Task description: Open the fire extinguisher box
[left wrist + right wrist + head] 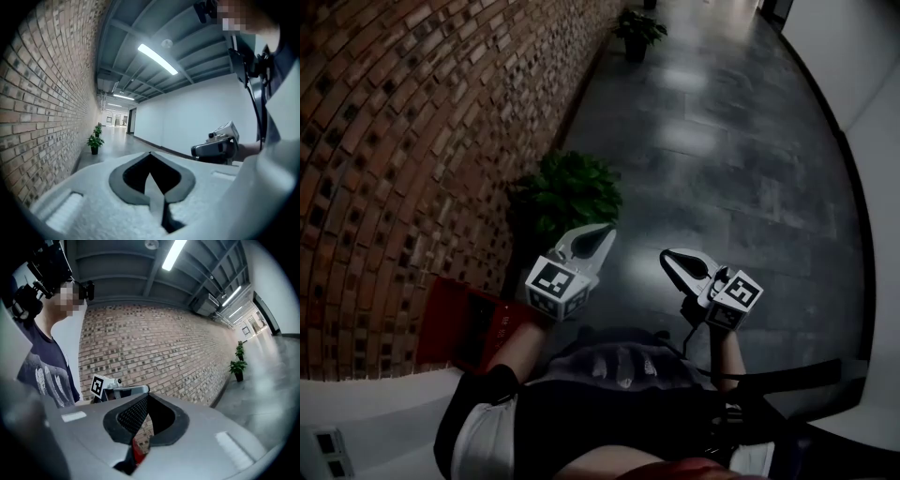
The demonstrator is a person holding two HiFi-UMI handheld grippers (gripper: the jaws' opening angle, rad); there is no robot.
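The red fire extinguisher box stands low against the brick wall, at the lower left of the head view. My left gripper is held up in the air to the right of the box and apart from it, jaws shut with nothing in them. My right gripper hangs further right over the floor, also shut and empty. In the left gripper view the shut tips point down the corridor. In the right gripper view the tips face the brick wall, and a sliver of red shows below them.
A potted plant stands by the wall just beyond the box, and another plant sits far down the corridor. A white wall bounds the right side of the dark tiled floor. A white ledge lies at the lower left.
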